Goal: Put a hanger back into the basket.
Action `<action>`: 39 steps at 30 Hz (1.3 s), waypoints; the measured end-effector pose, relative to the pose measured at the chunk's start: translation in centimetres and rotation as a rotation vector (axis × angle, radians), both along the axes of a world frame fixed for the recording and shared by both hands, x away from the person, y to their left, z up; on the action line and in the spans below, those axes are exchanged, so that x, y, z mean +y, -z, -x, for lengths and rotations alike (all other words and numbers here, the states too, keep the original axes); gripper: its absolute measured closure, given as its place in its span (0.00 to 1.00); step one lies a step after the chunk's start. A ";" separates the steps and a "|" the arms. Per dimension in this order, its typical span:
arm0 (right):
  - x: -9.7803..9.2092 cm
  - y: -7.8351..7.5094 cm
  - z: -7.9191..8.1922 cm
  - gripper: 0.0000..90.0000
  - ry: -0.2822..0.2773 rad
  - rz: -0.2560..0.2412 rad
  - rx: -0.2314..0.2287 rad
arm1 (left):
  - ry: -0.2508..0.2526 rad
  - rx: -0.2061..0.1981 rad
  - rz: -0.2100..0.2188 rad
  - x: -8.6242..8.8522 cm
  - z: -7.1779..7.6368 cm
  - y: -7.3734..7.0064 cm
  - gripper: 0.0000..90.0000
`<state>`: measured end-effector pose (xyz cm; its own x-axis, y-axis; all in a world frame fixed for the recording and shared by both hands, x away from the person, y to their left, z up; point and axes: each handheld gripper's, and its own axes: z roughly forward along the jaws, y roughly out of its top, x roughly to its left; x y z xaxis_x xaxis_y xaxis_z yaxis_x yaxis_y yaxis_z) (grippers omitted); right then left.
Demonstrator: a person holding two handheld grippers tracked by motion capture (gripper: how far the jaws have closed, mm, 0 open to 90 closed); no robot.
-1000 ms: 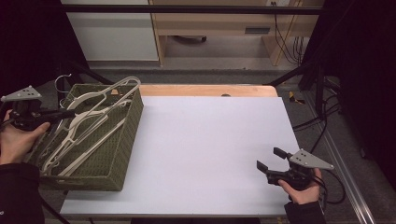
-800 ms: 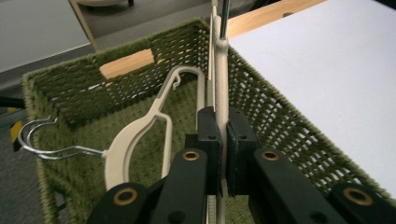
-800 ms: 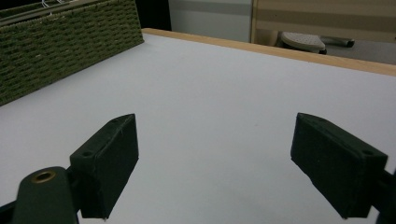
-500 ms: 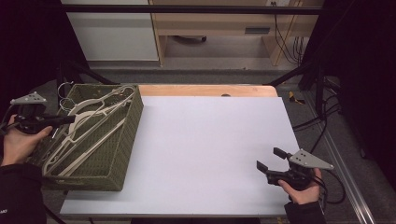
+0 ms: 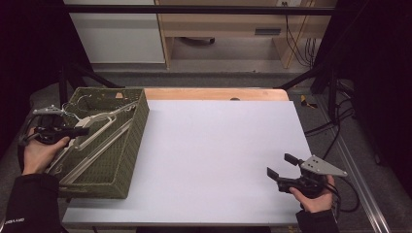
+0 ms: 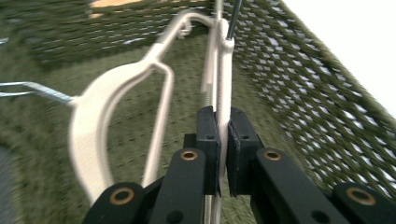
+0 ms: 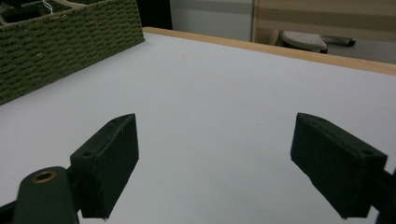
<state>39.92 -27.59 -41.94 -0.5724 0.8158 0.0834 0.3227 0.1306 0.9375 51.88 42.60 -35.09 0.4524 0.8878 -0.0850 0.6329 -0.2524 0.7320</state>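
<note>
In the left gripper view, the clamped cream hanger (image 6: 223,100) runs out of frame at the top and passes behind the black jaws at the bottom; its metal hook (image 6: 232,18) is cut off by the upper edge. A second hanger (image 6: 100,114) alongside is motion-blurred. In the high view, the green wicker basket (image 5: 133,141) hides the hangers' lower ends behind its wall, and their count cannot be told.
</note>
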 end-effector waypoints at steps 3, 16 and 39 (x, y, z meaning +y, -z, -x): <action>0.0 0.0 0.0 0.17 -0.003 0.000 0.000 | -0.083 -0.004 -0.019 0.3 -0.1 0.2 0.91; 0.2 0.2 -0.1 0.17 -0.003 -0.006 0.011 | -0.260 -0.055 0.024 1.7 2.1 -0.1 0.55; -0.2 -0.2 0.1 0.17 -0.015 -0.026 -0.008 | 0.162 -0.396 0.214 -11.9 9.9 -1.1 0.04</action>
<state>39.83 -27.75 -41.76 -0.5853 0.8047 0.0996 0.3134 0.1112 0.9431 42.02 30.67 -33.95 0.6177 0.7847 -0.0518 0.2600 -0.1417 0.9552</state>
